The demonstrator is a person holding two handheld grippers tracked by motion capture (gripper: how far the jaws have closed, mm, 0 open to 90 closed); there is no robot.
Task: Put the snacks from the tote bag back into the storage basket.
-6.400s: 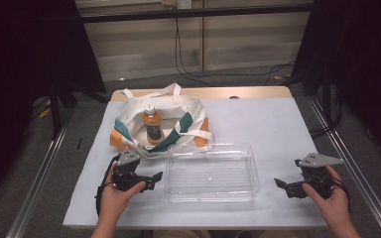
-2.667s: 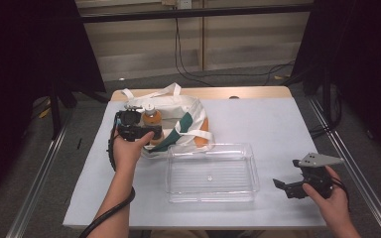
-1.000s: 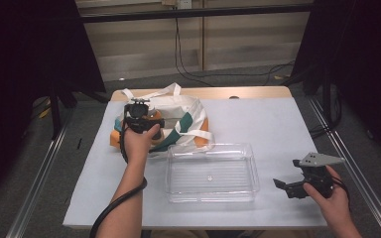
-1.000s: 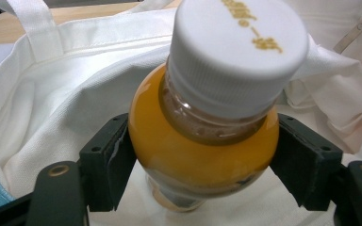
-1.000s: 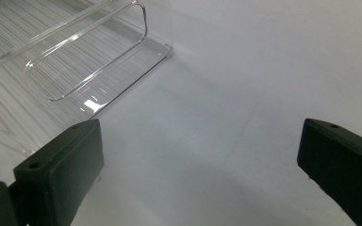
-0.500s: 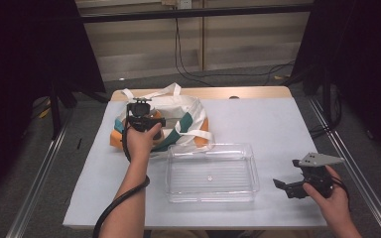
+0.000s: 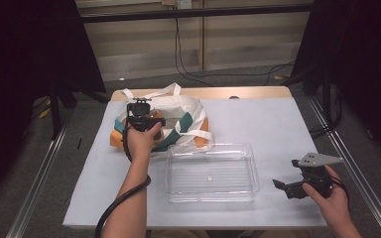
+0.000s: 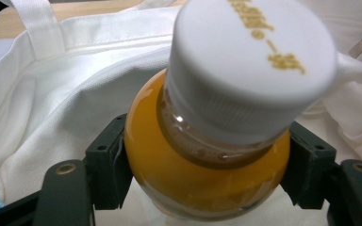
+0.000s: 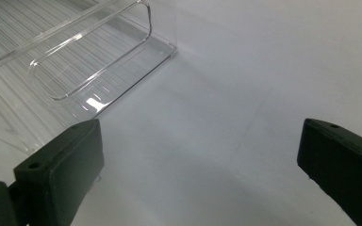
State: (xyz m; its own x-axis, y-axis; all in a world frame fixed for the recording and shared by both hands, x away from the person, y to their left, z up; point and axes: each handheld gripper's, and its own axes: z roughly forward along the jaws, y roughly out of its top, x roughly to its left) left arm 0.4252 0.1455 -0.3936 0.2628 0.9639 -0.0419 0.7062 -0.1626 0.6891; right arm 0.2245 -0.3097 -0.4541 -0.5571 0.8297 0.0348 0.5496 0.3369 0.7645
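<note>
Inside the tote bag (image 8: 52, 108), the bottle (image 8: 202, 174) sits clamped between the left gripper (image 8: 205, 165) jaws, which have just been closing.

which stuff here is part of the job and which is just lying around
In the job:
- bottle of orange drink, white cap, standing in the bag
- left gripper, fingers just closed on the bottle
- white tote bag
- clear tray, empty

Lying about:
- right gripper, open over the table
- cables on the floor behind
</note>
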